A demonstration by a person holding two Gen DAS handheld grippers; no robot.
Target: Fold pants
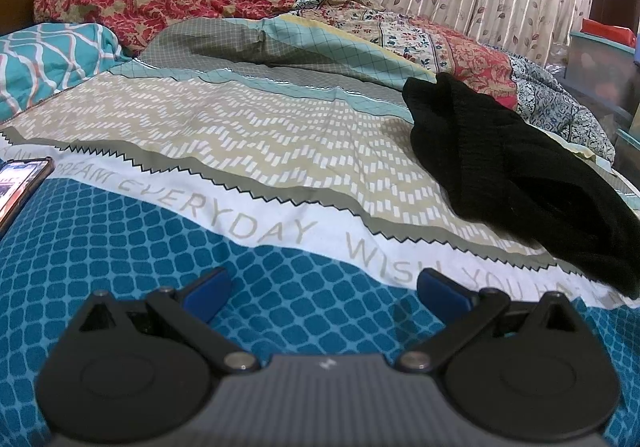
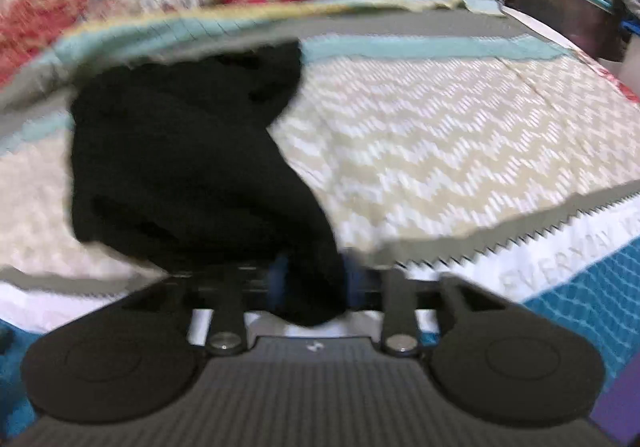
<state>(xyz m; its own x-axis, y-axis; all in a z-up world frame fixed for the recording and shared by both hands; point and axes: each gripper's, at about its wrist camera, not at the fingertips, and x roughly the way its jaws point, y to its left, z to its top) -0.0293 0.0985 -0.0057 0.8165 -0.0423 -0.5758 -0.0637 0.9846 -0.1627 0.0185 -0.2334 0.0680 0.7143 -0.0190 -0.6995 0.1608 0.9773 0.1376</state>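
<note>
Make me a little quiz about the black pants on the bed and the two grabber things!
1. True or false: the left gripper holds the black pants.
2. What lies at the left edge of the bedsheet? A) phone B) book C) cup
3. What sits between the right gripper pads?

Key: 1 false, it is open and empty. 2 A, the phone. 3 a bunch of the black pants.

Black pants lie bunched on the patterned bedsheet (one end lifted, blurred).
</note>
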